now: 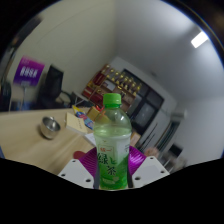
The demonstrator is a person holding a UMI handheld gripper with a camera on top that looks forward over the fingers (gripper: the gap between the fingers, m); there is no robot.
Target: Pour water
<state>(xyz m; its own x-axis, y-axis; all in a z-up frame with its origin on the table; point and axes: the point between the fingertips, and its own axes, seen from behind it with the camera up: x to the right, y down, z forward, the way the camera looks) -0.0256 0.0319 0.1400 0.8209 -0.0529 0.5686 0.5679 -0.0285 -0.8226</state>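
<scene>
In the gripper view, your gripper [113, 168] is clenched on the green plastic bottle [111, 140]: it stands upright between the two fingers, and the pink pads [135, 158] press its lower body from both sides. Judge it as moderately heavy if full, with thin walls that may flex and a smooth label that could slip, so keep your hold low on the body where it is now and tilt slowly. It has a green cap, a clear green-tinted body and a printed label. Beyond the fingers, off to the left, a metal bowl [49, 127] sits on the wooden table [30, 145], apparently the pouring target.
</scene>
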